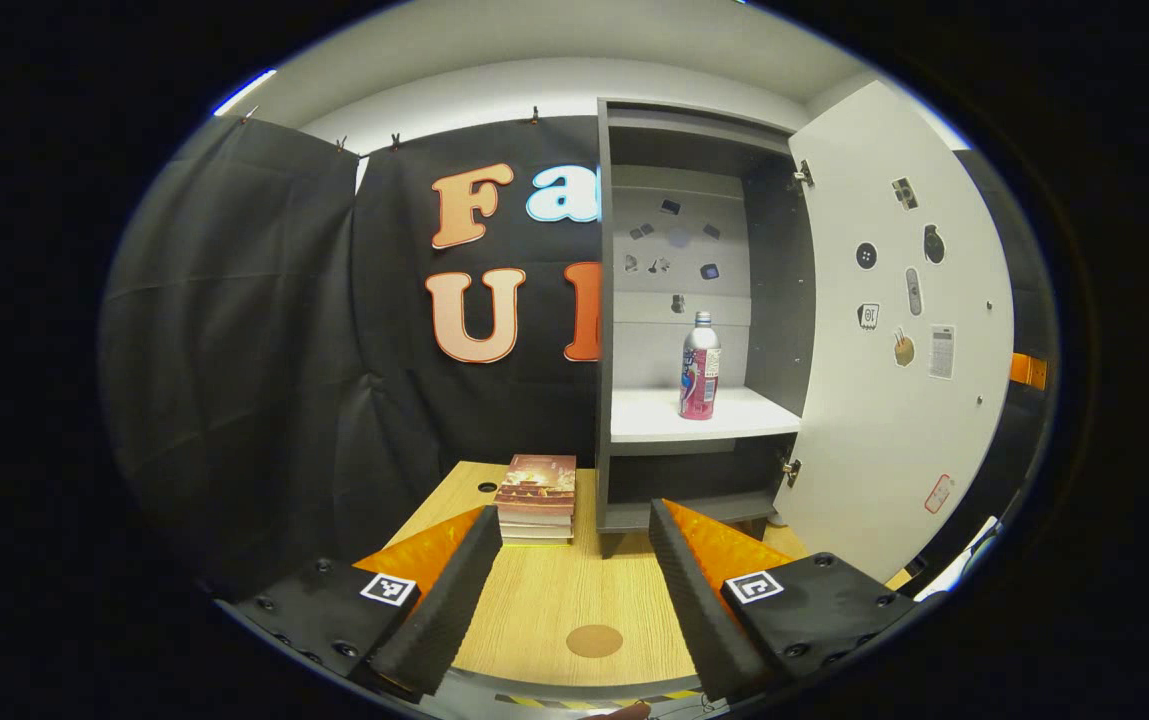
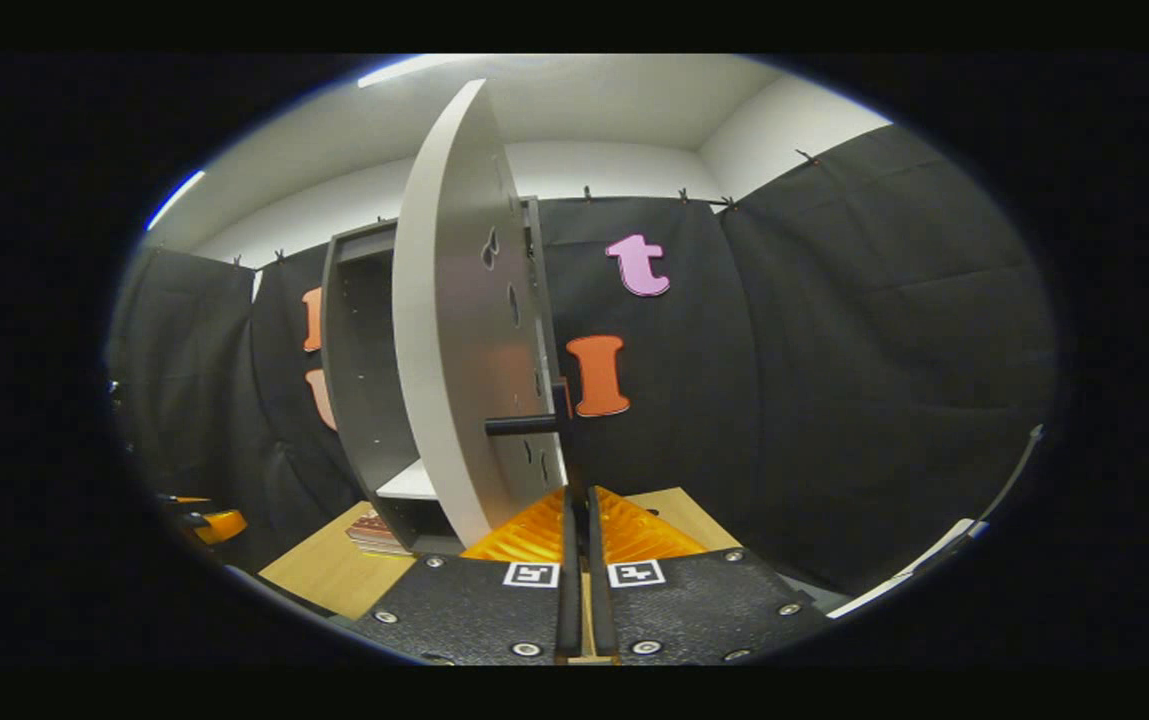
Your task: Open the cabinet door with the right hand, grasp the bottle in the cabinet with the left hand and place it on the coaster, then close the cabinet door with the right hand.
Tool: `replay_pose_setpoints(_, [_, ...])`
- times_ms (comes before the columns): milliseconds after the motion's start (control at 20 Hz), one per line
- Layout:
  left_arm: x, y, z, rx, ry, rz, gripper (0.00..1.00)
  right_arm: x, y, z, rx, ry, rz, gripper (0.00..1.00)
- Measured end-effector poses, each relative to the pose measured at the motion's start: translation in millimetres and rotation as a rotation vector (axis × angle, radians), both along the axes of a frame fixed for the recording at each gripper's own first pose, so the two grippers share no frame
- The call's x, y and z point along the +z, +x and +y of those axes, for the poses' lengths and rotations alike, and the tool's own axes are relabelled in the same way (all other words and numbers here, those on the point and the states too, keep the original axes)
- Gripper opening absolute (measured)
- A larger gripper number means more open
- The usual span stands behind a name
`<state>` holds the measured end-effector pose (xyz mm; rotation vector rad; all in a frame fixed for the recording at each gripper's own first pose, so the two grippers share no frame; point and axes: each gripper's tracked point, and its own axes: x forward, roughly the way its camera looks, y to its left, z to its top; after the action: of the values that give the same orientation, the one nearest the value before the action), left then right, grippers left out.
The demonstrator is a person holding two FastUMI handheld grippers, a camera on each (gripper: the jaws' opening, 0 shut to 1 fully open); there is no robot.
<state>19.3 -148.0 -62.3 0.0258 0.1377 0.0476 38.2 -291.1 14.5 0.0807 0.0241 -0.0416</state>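
Wooden table [image 1: 544,600] — cabinet door [image 1: 894,330] open, bottle [image 1: 699,366] label unreadable.

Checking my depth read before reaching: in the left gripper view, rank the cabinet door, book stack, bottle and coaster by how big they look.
1. cabinet door, clearly largest
2. book stack
3. bottle, close to the books, so unsure
4. coaster, smallest though nearest the camera

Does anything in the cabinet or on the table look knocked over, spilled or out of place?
Nothing stands out. The bottle stands upright on the cabinet shelf, the cabinet door is swung open, the books sit neatly stacked on the table, and the coaster lies flat and bare.
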Motion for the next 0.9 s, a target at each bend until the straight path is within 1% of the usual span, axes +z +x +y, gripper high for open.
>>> replay_pose_setpoints(150, [4, 1, -3, 0.011, -0.001, -0.013, 0.96, -1, -3, -3, 0.019, 0.019, 0.007, 0.04])
replay_pose_setpoints(200, [5, 1, -7, 0.007, -0.008, -0.015, 0.97, -1, -5, -4, 0.023, 0.021, 0.005, 0.0])
replay_pose_setpoints(250, [5, 1, -10, 0.004, -0.011, -0.014, 0.94, -3, -8, -6, 0.022, 0.02, 0.009, 0.1])
replay_pose_setpoints(300, [4, 3, -13, -0.002, -0.011, -0.012, 0.99, -5, -12, -8, 0.018, 0.013, 0.012, 0.06])
replay_pose_setpoints(350, [5, 4, -17, -0.009, -0.007, -0.014, 0.99, -6, -17, -10, 0.012, 0.012, 0.01, 0.06])
replay_pose_setpoints(400, [8, 6, -20, -0.013, -0.001, -0.018, 0.96, -7, -23, -10, 0.013, 0.012, 0.012, 0.1])
replay_pose_setpoints(450, [9, 10, -23, -0.02, 0.003, -0.018, 0.96, -7, -29, -7, 0.027, 0.023, 0.01, 0.1])
replay_pose_setpoints(500, [10, 14, -27, -0.028, 0.004, -0.022, 0.96, -6, -35, -4, 0.032, 0.036, 0.006, 0.05])
replay_pose_setpoints(600, [15, 25, -37, -0.052, 0.008, -0.032, 0.96, -3, -46, -7, 0.016, 0.034, -0.004, 0.04])
replay_pose_setpoints(650, [18, 32, -41, -0.061, 0.014, -0.037, 0.94, -1, -53, -3, 0.012, 0.029, -0.01, 0.04])
replay_pose_setpoints(700, [19, 41, -45, -0.074, 0.017, -0.043, 0.96, 2, -61, 3, 0.013, 0.026, -0.022, 0.03])
replay_pose_setpoints(750, [20, 51, -52, -0.088, 0.016, -0.049, 0.96, 7, -71, 12, 0.02, 0.022, -0.033, 0.1])
replay_pose_setpoints(900, [23, 90, -75, -0.136, 0.01, -0.065, 0.99, 19, -93, 41, 0.04, 0.002, -0.06, 0.02])
